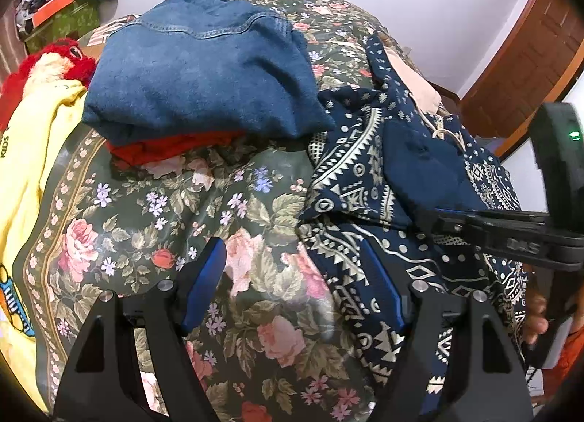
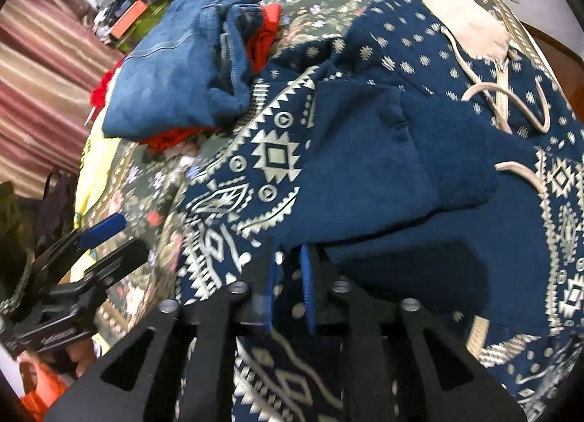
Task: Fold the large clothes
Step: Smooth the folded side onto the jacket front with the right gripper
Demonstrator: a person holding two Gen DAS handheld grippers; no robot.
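Patterned hoodie (image 2: 419,173) spread across floral bedspread (image 1: 153,210), beside folded denim (image 1: 204,71). Directly under right gripper (image 2: 288,288), jaws narrowly parted, pressing on nothing visible. Off to one side of left gripper (image 1: 295,283), gaping wide, empty. Right hand nearer.

Left gripper (image 1: 297,287) hangs open over the floral bedspread (image 1: 153,203); its right finger overlaps the patterned navy hoodie (image 1: 365,173).

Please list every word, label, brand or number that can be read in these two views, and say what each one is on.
"KIDS": on the yellow garment at the left edge, running sideways and partly cut off.
Embossed marking on the arm of the right hand-held gripper: too blurred to read.
Embossed marking on the body of the left hand-held gripper: too blurred to read.
Nothing else legible.
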